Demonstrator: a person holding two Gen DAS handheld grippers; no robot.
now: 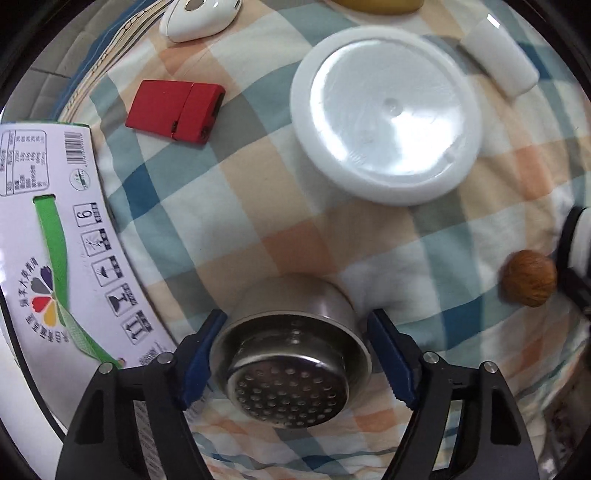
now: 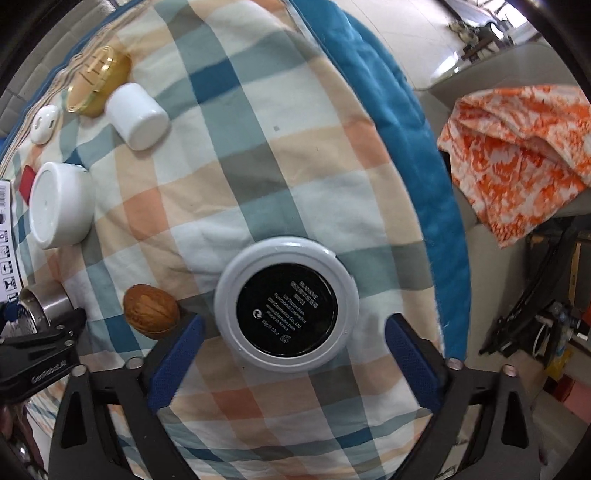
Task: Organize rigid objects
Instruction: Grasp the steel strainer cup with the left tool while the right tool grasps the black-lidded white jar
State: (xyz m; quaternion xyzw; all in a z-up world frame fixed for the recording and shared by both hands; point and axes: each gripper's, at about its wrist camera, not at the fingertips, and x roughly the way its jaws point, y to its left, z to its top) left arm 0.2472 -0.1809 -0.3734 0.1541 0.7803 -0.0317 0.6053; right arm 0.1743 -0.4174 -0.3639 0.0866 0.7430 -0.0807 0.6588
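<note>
My left gripper point(image 1: 295, 354) is open around a steel strainer cup point(image 1: 291, 354) lying on the checked cloth; its blue pads stand at either side with small gaps. The cup also shows in the right wrist view point(image 2: 40, 310). My right gripper point(image 2: 291, 354) is open around a round white jar with a black label point(image 2: 286, 302); the jaws do not touch it. A walnut point(image 2: 151, 310) lies just left of the right gripper's left finger; it also shows in the left wrist view point(image 1: 528, 282).
A white round tub point(image 1: 386, 114), a red lighter point(image 1: 175, 110), a white mouse-shaped case point(image 1: 199, 16), a white cylinder point(image 1: 498, 57) and a yellow lidded jar point(image 2: 98, 79) lie on the cloth. A printed carton point(image 1: 55, 236) stands at left. An orange cloth point(image 2: 517, 158) lies off the bed at right.
</note>
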